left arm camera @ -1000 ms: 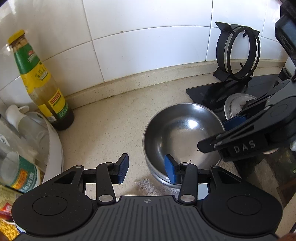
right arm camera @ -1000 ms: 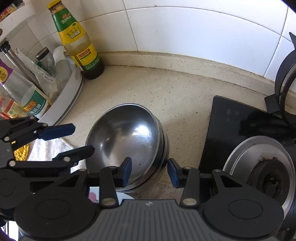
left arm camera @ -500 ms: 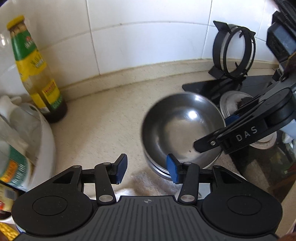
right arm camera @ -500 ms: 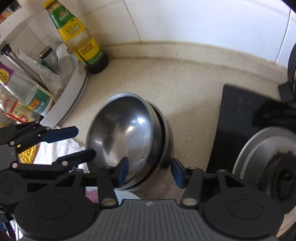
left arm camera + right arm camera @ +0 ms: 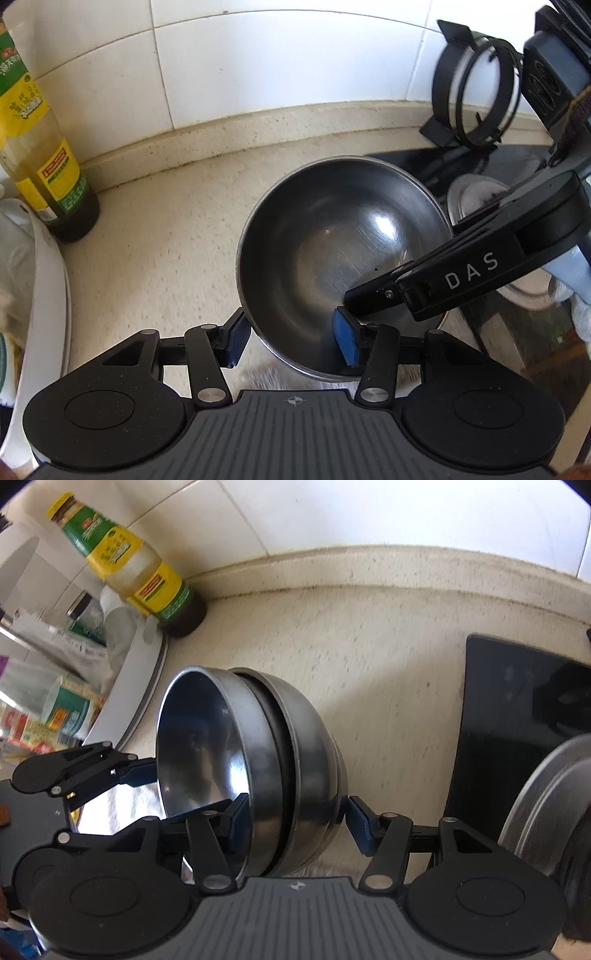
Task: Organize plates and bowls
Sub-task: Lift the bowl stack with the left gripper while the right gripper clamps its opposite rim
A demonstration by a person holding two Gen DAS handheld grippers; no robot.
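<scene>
1. Looking through the left wrist view, we see our left gripper [image 5: 291, 336] spread wide, its two blue pads straddling the near rim of the steel bowl stack [image 5: 340, 258]: one pad sits outside the wall, the other inside the hollow. Neither pad clearly presses the metal, so we call this claw released. The stack sits on the speckled countertop [image 5: 155, 251], just left of the black glass hob [image 5: 436, 166], with the sauce bottle [image 5: 40, 155] well apart by the tiled wall. Our right gripper [image 5: 354, 310] reaches in from the right, one finger lying inside the bowl.

2. Looking through the right wrist view, we see the nested steel bowls [image 5: 258, 775] tipped up on edge, mouths facing left. Our right gripper [image 5: 295, 823] is also spread: one pad is inside the top bowl, the other just beside the outermost bowl's wall, with a sliver of gap, so it brackets the whole stack without clamping. The left gripper [image 5: 129, 771] shows at the bowls' left rim; from here we cannot tell whether it grips.

3. To do this step well, we judge we should close the right claw squarely across all the walls before lifting, since polished steel slides easily. The left claw should steady the rim until the clamp bites, and we should keep the stack clear of the white rack [image 5: 136, 686].
</scene>
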